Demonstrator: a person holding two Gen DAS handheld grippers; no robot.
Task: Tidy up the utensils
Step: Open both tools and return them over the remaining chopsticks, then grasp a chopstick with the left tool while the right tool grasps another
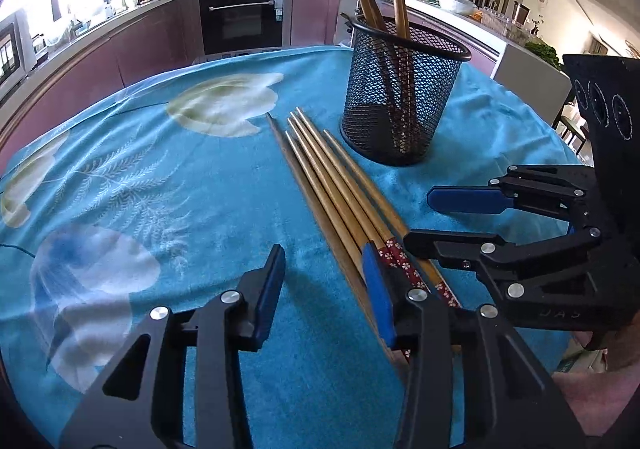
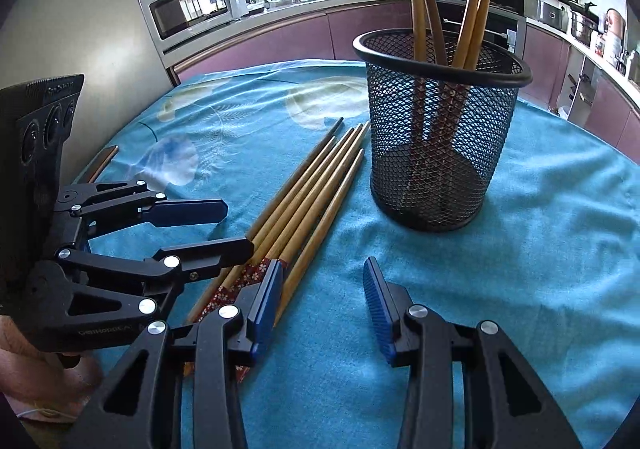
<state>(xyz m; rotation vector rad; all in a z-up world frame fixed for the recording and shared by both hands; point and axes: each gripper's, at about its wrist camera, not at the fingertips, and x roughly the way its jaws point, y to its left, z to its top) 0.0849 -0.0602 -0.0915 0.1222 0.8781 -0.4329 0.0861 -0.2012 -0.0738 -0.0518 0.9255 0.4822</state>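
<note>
Several wooden chopsticks [image 1: 336, 185] with red flowered ends lie side by side on the blue cloth; they also show in the right wrist view [image 2: 308, 197]. A black mesh cup [image 1: 400, 97] stands upright behind them with several chopsticks in it, also seen in the right wrist view [image 2: 436, 129]. My left gripper [image 1: 326, 261] is open and empty, low over the cloth, its right finger over the chopsticks' red ends. My right gripper [image 2: 324, 275] is open and empty, its left finger beside the chopsticks. Each gripper shows in the other's view: the right gripper [image 1: 420, 217], the left gripper [image 2: 236, 223].
The table [image 1: 140, 177] is covered by a blue patterned cloth. A thin brown object [image 2: 102, 163] lies at its far left edge. Kitchen counters, an oven [image 1: 242, 19] and a microwave [image 2: 192, 5] stand behind the table.
</note>
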